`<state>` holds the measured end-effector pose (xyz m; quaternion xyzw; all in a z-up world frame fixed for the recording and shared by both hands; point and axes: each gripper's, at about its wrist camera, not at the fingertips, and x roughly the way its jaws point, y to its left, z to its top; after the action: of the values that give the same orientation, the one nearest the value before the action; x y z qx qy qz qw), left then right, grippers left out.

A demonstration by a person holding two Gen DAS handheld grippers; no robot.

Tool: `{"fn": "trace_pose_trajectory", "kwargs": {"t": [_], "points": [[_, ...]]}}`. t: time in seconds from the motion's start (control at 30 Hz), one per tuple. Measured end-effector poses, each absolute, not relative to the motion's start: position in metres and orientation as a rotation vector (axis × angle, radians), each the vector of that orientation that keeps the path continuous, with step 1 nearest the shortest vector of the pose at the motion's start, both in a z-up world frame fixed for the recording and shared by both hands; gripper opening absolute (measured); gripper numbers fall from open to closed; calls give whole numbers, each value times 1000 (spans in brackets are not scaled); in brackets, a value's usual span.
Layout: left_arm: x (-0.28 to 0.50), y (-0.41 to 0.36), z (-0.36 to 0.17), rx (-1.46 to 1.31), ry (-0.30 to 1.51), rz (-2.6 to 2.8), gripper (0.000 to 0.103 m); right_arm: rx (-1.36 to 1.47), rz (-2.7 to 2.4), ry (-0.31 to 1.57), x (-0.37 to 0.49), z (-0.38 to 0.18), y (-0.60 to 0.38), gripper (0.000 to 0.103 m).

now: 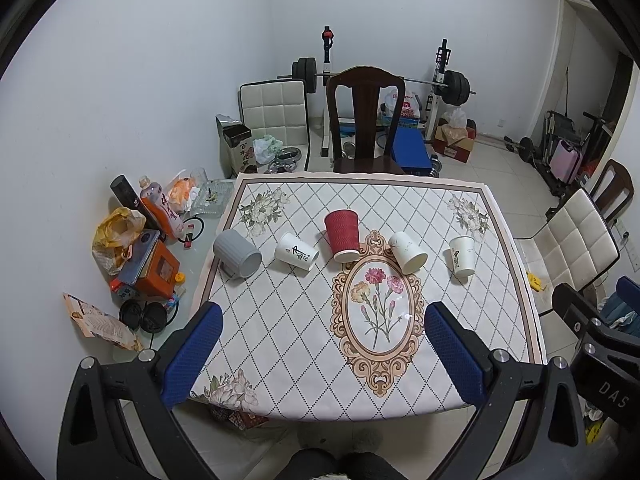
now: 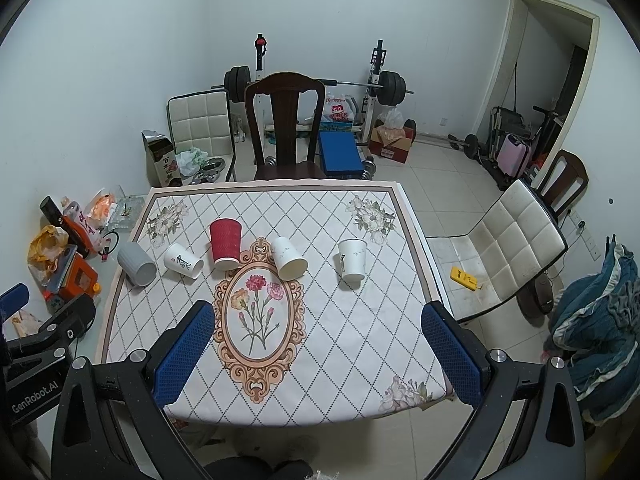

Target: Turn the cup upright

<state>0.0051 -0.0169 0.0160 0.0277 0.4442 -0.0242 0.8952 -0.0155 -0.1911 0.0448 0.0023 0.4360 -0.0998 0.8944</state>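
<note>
We see 5 cups lying on their sides in a row across the far half of the tabletop, all well beyond both tools. From 9 o'clock toward 3 o'clock they run: a grey ribbed cup, a white printed cup, a red ripple-wall cup at about 12 o'clock, a plain white cup, and another white printed cup.

The left tongs stand wide apart and empty over the near edge; the right tongs are likewise spread and hold nothing.

We judge the 4 paper cups very light, thin-walled and easy to crush, and likely to roll or skid on the cloth if nudged. The grey cup looks stiffer and heavier, though we cannot tell its material. For each, we would take hold across the side wall near the middle, squeezing gently, or pinch the open rim, which faces us on most of them.
</note>
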Motion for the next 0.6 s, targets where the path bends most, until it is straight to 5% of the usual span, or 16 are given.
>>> {"fn": "trace_pose_trajectory", "kwargs": {"t": [0.6], "points": [[5, -18, 16, 54, 923, -53, 103, 10, -205, 904, -16, 45, -191, 103]]}}
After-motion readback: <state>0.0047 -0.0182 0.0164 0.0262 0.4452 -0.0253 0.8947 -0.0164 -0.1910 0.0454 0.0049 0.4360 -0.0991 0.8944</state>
